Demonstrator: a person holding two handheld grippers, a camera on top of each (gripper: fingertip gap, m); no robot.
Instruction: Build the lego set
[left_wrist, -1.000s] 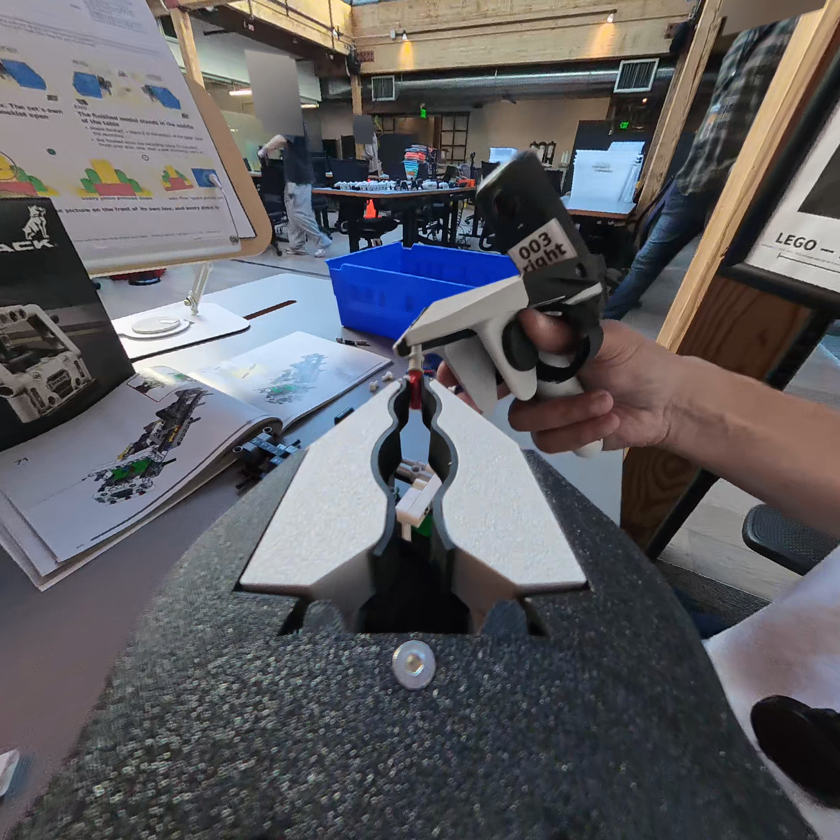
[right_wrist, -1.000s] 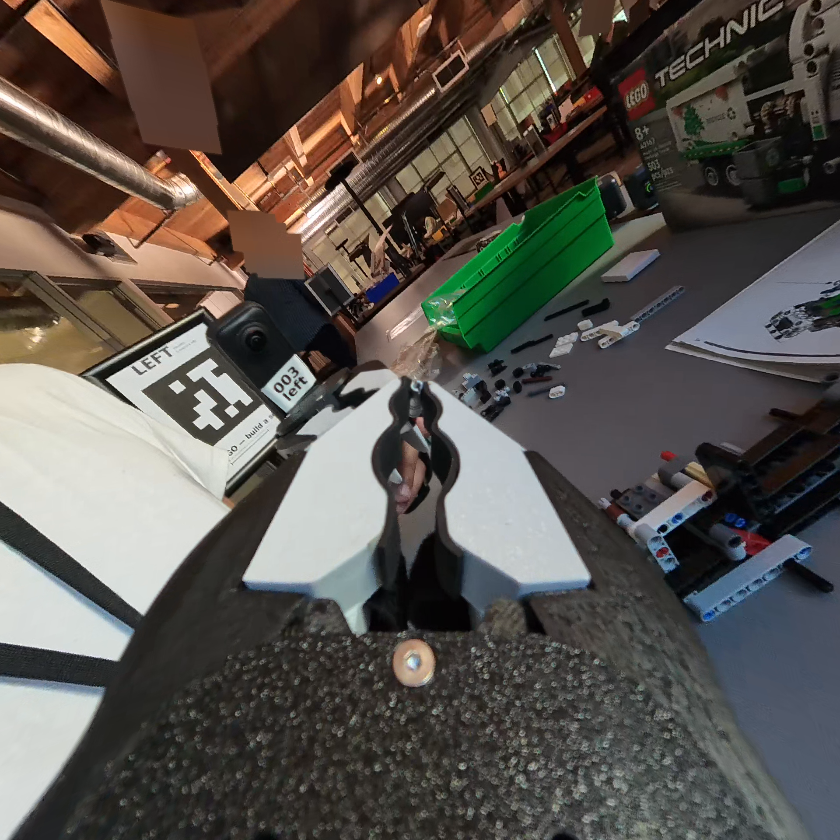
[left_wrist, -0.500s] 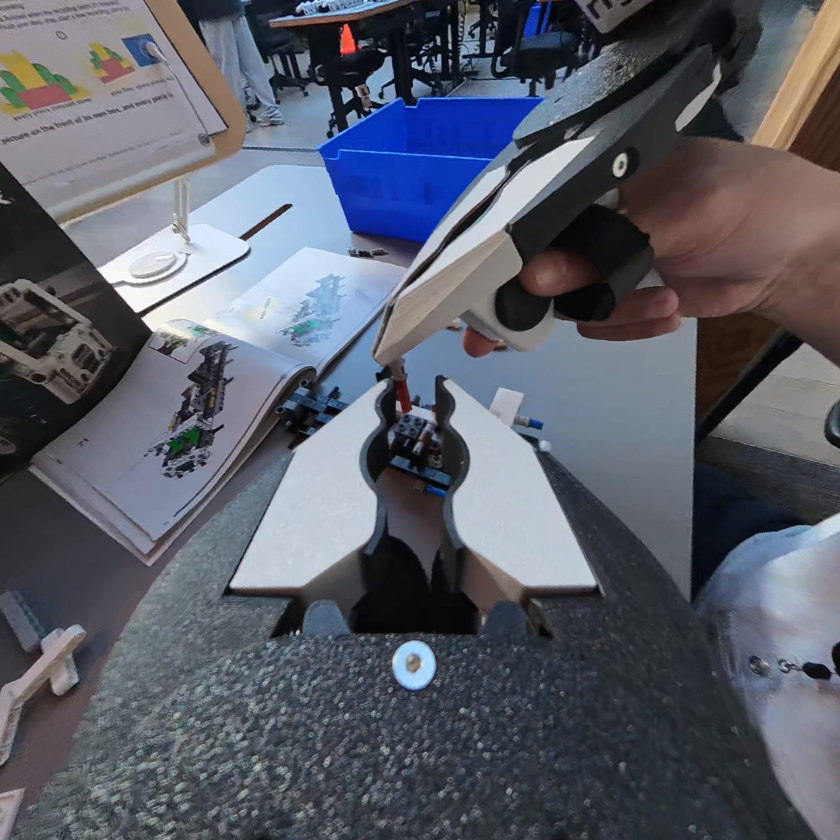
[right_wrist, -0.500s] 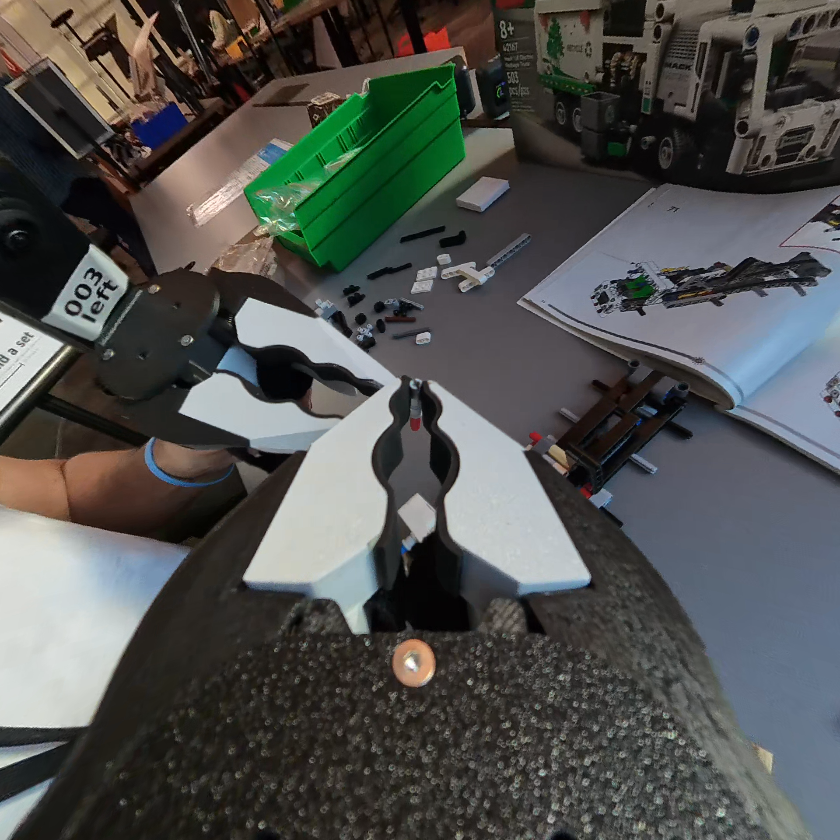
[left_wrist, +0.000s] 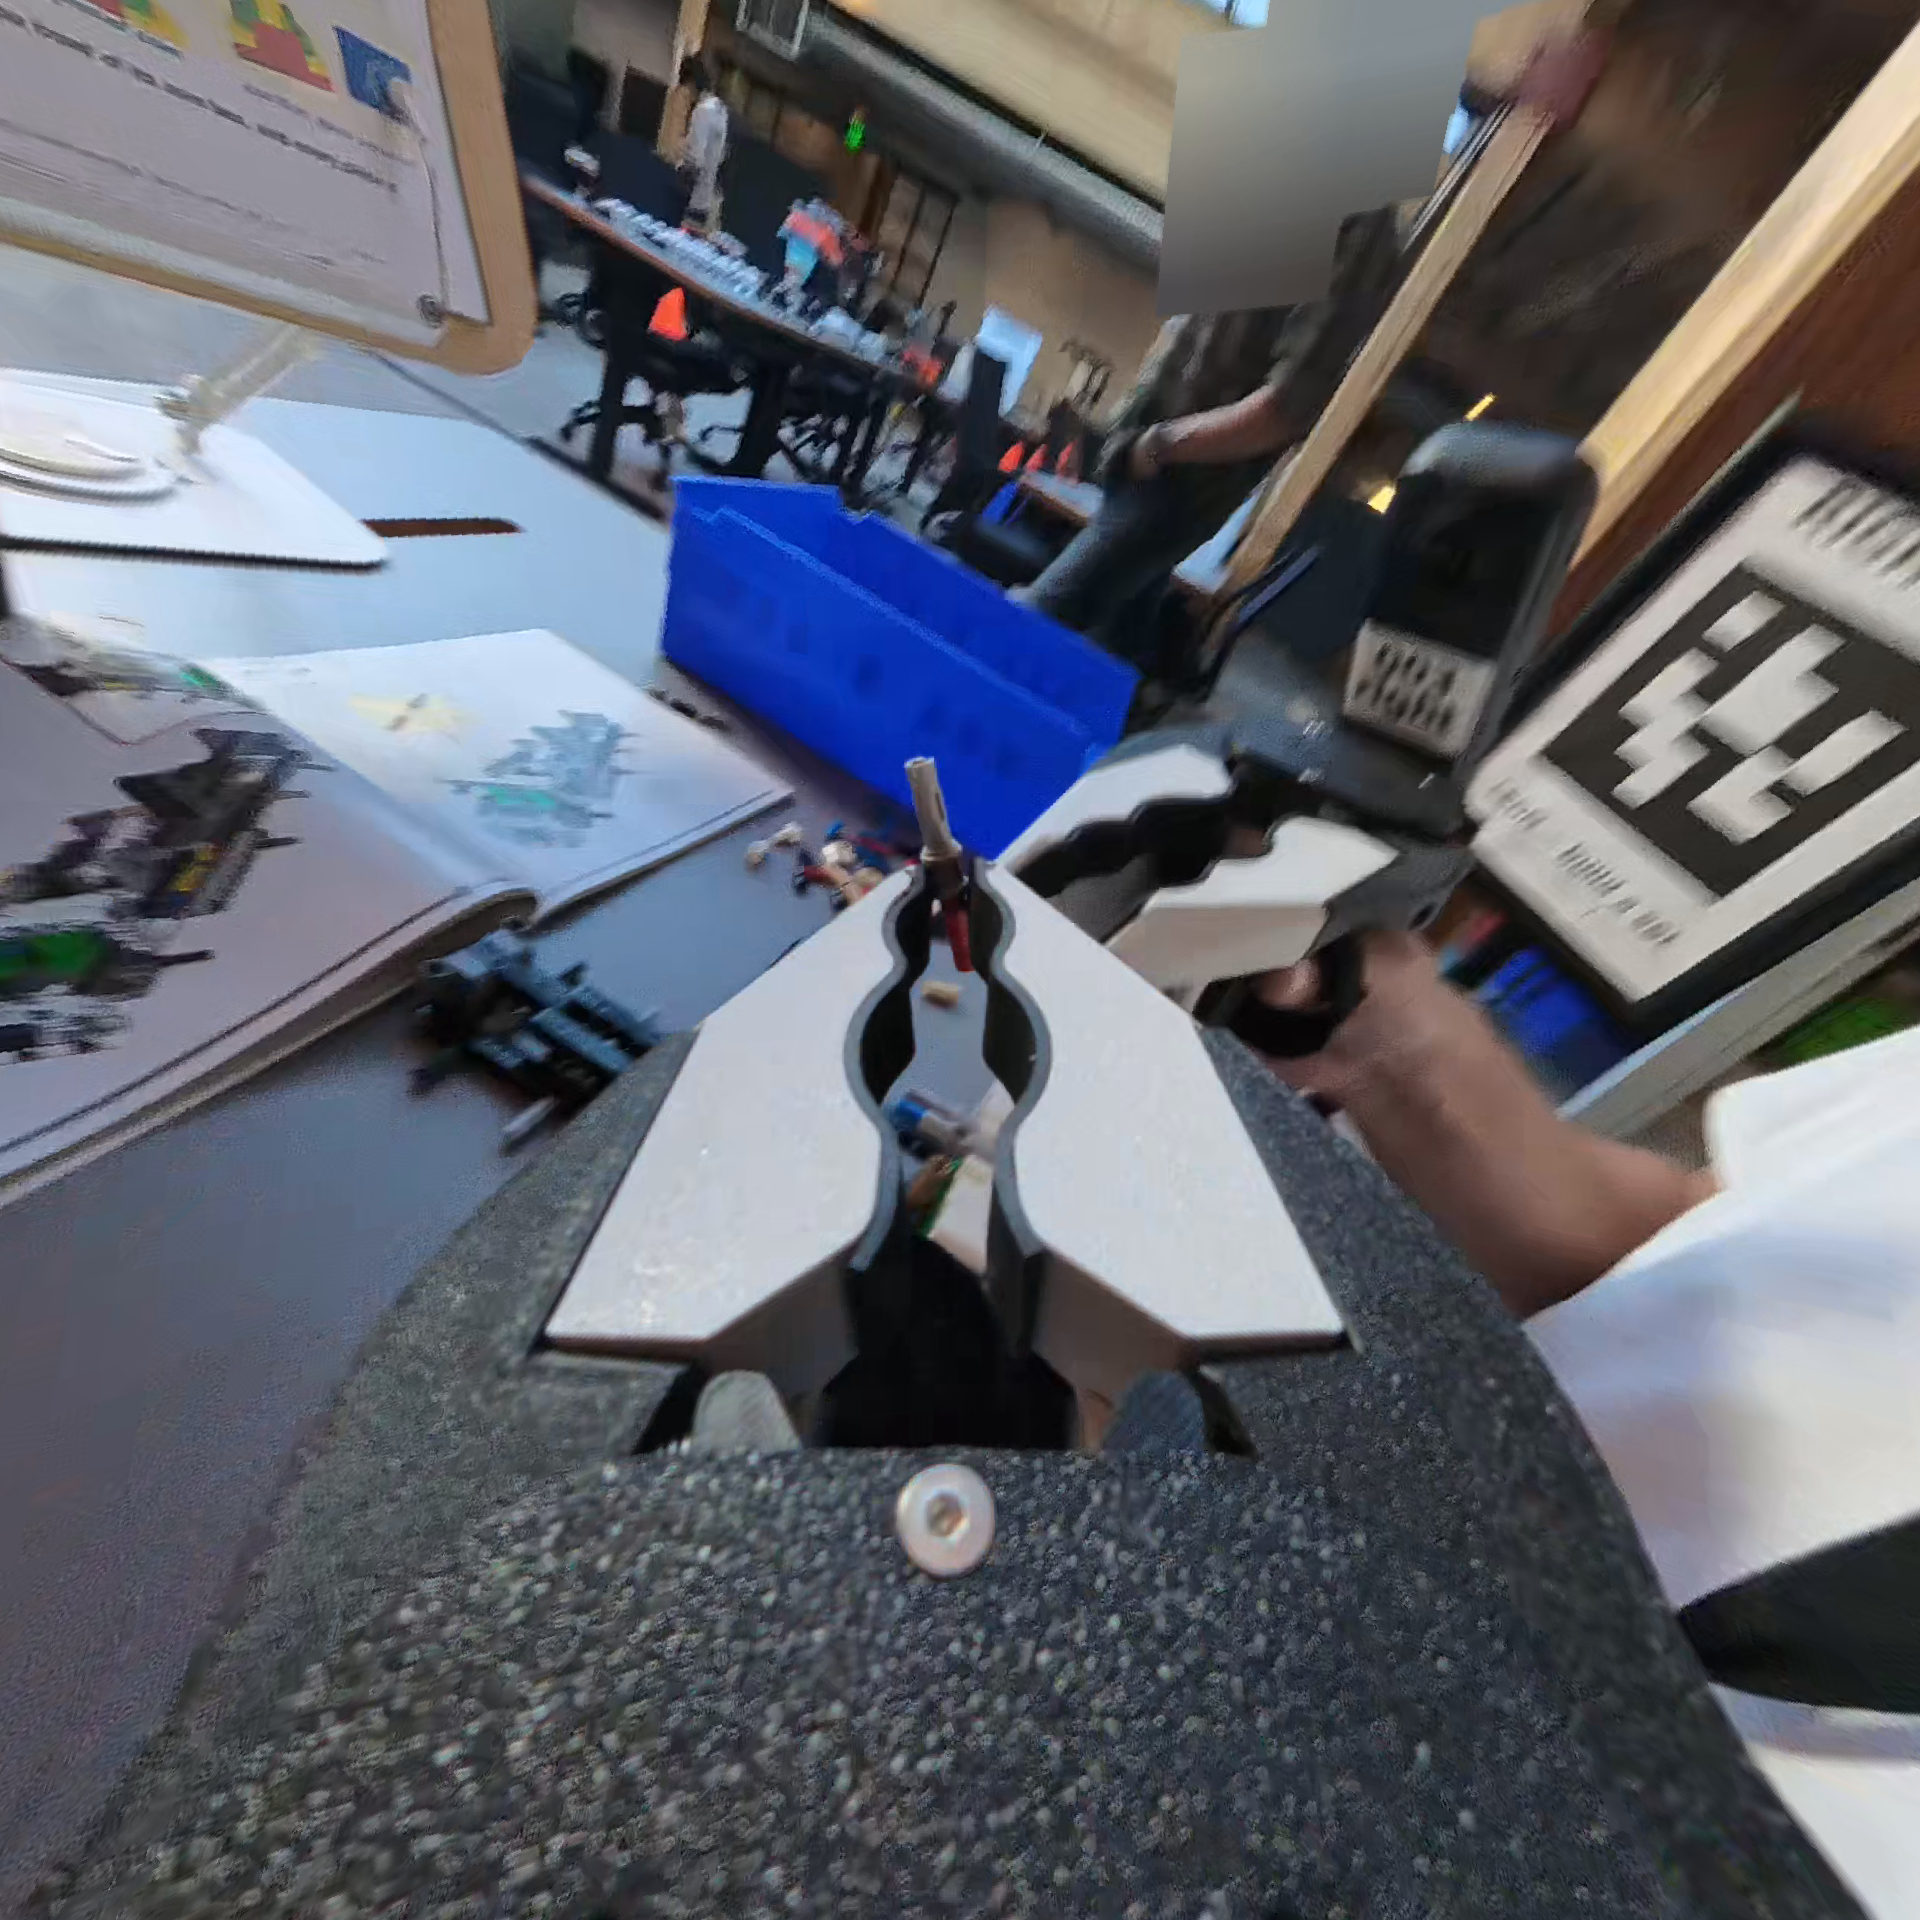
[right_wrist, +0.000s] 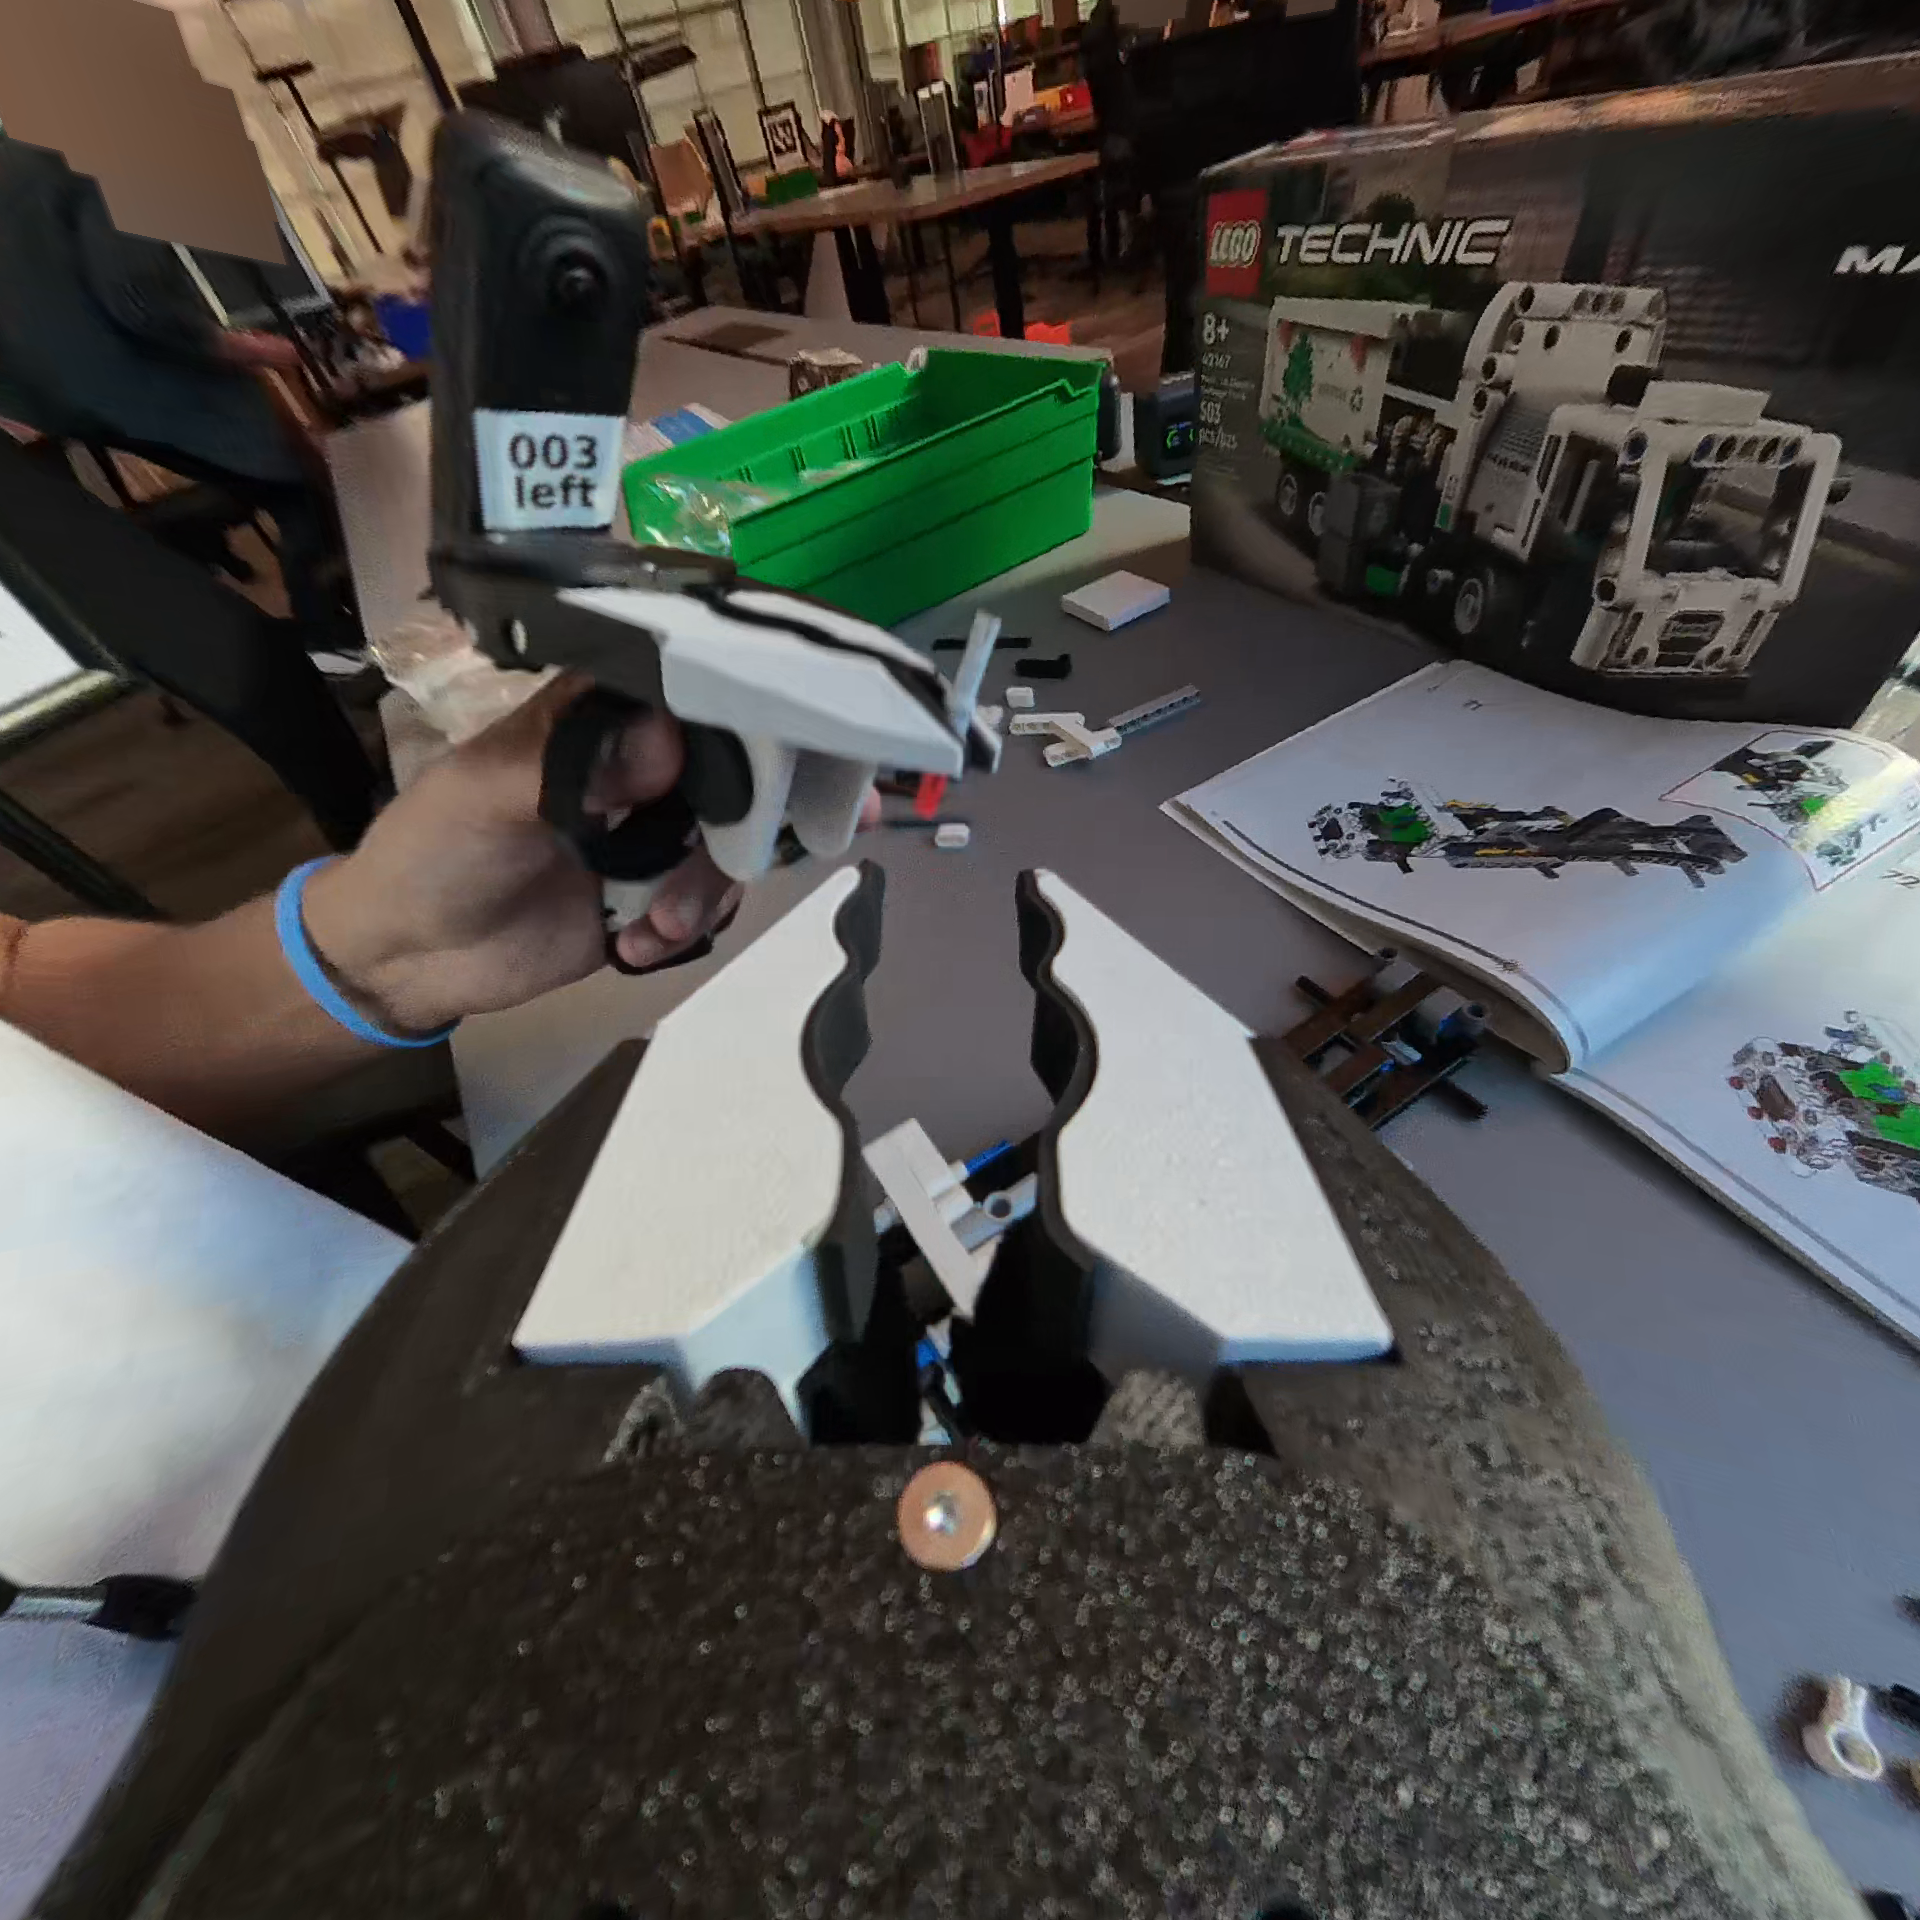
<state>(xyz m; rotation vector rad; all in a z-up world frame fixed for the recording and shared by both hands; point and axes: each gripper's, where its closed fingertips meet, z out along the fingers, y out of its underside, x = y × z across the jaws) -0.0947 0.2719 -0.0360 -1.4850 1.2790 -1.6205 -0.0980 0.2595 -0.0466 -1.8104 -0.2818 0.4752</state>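
left gripper (left_wrist: 948, 883): clenched on a red-and-tan pin (left_wrist: 935, 842), tan end poking past the tips
right gripper (right_wrist: 949, 894): released, jaws apart, nothing between
dark chassis (right_wrist: 1371, 1039): on table, just right of right gripper, touching open manual (right_wrist: 1538, 894)
loose parts (right_wrist: 1070, 722): far, near green bin (right_wrist: 894, 478)

Right gripper (right_wrist: 948, 894) agape over the grey table (right_wrist: 1195, 914)

Beyond it, the left gripper (right_wrist: 961, 727) pinches a small peg (right_wrist: 975, 665); a green bin (right_wrist: 883, 488), set box (right_wrist: 1558, 416) and open instruction booklet (right_wrist: 1558, 894) lie around.
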